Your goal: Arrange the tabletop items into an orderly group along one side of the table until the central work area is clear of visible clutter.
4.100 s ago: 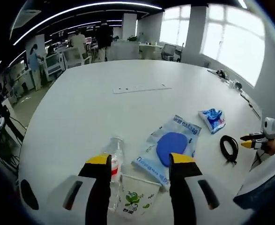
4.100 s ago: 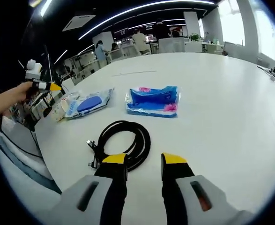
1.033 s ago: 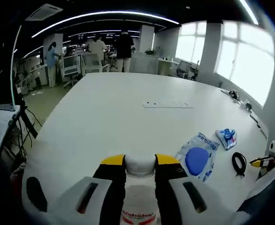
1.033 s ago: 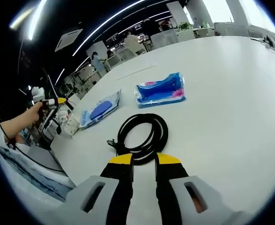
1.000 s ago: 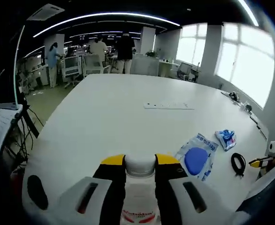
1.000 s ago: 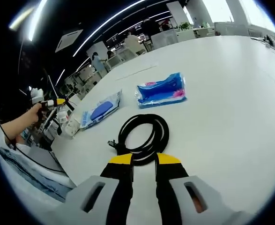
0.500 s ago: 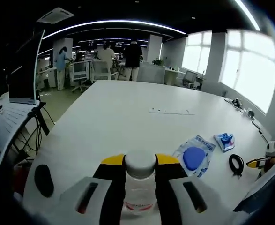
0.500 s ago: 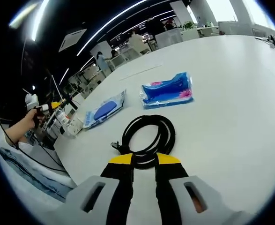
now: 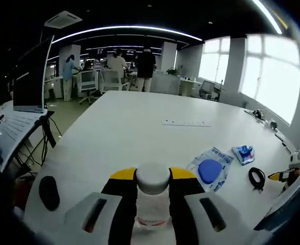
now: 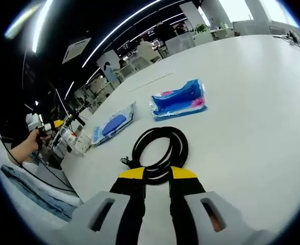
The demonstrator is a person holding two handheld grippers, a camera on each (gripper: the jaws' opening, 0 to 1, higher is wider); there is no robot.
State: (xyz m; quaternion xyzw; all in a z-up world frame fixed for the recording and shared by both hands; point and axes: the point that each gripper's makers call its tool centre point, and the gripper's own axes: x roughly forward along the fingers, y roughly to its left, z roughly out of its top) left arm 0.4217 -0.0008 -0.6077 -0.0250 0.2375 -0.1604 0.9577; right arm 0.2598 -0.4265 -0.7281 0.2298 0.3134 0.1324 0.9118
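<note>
A clear plastic bottle (image 9: 152, 204) with a white cap stands upright between the jaws of my left gripper (image 9: 152, 176), which is shut on it just under the cap, near the table's edge. The near loop of a coiled black cable (image 10: 160, 148) lies between the jaws of my right gripper (image 10: 157, 174), which is shut on it. Beyond the cable lie a blue packet (image 10: 179, 99) and a clear packet with a blue pad (image 10: 113, 124). Seen from the left gripper, the pad packet (image 9: 209, 168), blue packet (image 9: 243, 153) and cable (image 9: 256, 177) line the right side.
The white table (image 9: 139, 127) stretches far ahead, with a flat socket strip (image 9: 185, 123) set in its middle. A paper cup (image 10: 81, 144) stands at the table's edge by the left gripper (image 10: 52, 125), which a hand (image 10: 27, 148) holds. Desks, chairs and people stand behind.
Since 4 s ago my left gripper has closed on the bottle and raised it upright, and my right gripper has closed on the cable. Over the last second the views shifted only slightly.
</note>
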